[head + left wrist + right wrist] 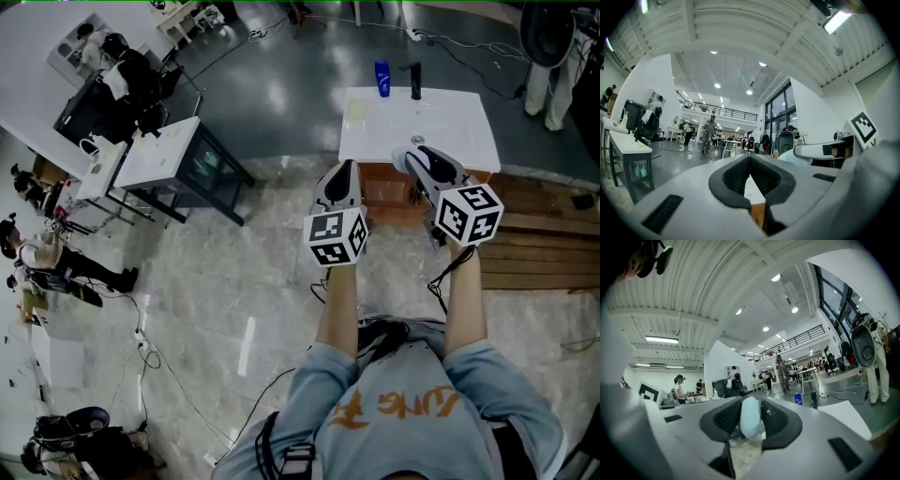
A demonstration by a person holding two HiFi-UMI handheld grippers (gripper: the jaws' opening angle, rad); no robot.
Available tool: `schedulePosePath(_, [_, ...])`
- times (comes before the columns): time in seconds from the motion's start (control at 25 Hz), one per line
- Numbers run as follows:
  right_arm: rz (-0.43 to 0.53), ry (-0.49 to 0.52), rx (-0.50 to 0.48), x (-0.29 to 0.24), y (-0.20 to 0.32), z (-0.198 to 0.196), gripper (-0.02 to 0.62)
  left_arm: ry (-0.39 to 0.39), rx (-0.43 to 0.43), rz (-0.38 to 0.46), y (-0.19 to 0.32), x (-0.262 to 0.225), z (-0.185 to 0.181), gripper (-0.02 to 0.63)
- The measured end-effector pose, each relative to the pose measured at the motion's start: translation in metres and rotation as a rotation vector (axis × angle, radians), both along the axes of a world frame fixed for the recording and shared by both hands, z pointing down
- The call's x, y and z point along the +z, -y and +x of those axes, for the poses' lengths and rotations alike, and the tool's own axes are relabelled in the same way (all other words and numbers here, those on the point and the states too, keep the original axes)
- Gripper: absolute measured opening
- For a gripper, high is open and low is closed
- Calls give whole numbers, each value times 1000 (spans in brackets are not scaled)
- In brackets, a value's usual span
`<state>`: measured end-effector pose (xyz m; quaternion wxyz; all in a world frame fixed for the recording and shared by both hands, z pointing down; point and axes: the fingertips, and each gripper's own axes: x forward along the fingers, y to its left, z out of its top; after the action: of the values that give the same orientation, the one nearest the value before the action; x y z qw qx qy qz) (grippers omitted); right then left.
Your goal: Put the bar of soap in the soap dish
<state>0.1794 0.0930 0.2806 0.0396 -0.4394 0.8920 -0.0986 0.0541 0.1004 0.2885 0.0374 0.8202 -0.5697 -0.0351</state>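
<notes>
A pale blue bar of soap [750, 416] stands on edge between the dark pads of my right gripper [751, 405], which is shut on it. In the head view that gripper [418, 161] is held level over the near edge of a white table [441, 131]. A pale, yellowish dish [356, 110] lies at the table's left side, apart from both grippers. My left gripper [344, 172] hovers level just short of the table's near left corner. Its jaws [750, 164] are shut with nothing between them.
A blue bottle [382, 79] and a black upright object [415, 82] stand at the table's far edge. A wooden cabinet [389, 192] sits under the table, with wooden boards [534, 244] to its right. Desks and several people are at the far left; cables lie on the floor.
</notes>
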Motion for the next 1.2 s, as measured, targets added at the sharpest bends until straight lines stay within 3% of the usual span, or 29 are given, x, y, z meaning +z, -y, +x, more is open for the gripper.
schedulePosePath(0.76, [32,-49,-17,-2,36,-12,143,-2,-39,20,32,-6,-17,23])
schedulePosePath(1.2, [-13,-73,11,29,118,-27,144,-27,-21,-38,118,35,-36,23])
